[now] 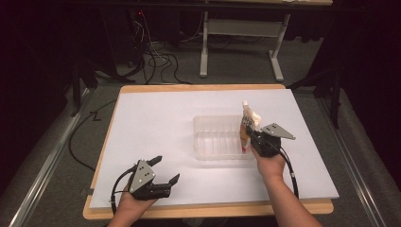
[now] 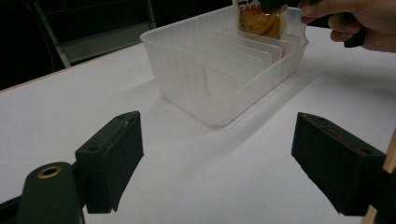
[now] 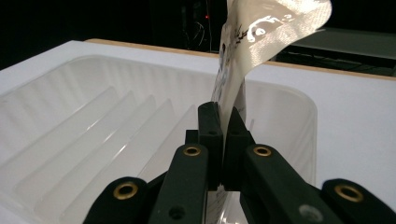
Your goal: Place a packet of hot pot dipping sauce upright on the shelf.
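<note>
Foreground, left: the left gripper (image 1: 165, 171) rests low on the white surface (image 1: 156, 123), jaws spread wide and empty, pointed toward the clear plastic bin (image 2: 205, 79) but well apart from it. Centre: the bin stands on the surface, divided by a row of upright translucent dividers (image 2: 243, 58) into narrow slots. Right: the right gripper (image 3: 224, 122) is clenched on a soft pouch (image 3: 243, 60), pinching it partway along its length; the pouch hangs over the bin's right end, its lower part already inside the wall and its sealed top flopping sideways above the jaws.

Risks, judged from this arrangement. The pouch is limp, so its lower edge may catch on top of a divider and fold instead of sliding into a slot. Its bent top may tip it against the bin wall once freed. The light bin is unsteadied by the left gripper; a downward or sideways push from the right hand (image 1: 270, 163) could shift it across the smooth surface.
</note>
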### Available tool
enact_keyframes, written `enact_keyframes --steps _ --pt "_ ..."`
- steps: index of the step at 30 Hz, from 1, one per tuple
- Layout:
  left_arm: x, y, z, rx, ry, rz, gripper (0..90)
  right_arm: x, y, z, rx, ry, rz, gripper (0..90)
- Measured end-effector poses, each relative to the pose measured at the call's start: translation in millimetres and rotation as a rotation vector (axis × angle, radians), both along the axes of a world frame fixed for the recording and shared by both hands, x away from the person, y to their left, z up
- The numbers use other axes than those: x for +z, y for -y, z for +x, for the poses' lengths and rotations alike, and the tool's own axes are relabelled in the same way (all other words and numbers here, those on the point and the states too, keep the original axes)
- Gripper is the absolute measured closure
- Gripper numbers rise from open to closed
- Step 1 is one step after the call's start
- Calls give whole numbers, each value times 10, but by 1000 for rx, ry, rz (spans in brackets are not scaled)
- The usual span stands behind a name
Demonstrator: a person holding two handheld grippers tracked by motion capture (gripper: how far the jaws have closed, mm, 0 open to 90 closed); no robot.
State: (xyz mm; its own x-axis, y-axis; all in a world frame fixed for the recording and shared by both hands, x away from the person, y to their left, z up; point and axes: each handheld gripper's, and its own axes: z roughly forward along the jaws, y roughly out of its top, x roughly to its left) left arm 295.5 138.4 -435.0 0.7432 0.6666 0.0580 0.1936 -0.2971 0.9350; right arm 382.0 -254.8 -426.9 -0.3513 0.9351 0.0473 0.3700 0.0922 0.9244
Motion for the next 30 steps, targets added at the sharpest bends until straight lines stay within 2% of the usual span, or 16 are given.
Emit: enact_keyframes --steps 14,17,21,24,30 --pt "1 -1 -9 -2 -2 1 171 -130 21 -145 28 -12 -8 895" --pt "-4 1 -8 -2 -5 -1 171 -114 30 -143 39 -29 -1 789" --pt "-9 7 -8 -3 -8 6 171 -55 48 -148 55 -28 23 640" --pt "-6 6 -9 -4 -10 5 171 0 56 -170 68 -9 24 616" --pt "-3 5 -11 -3 -10 -1 171 118 62 -203 92 7 31 489"
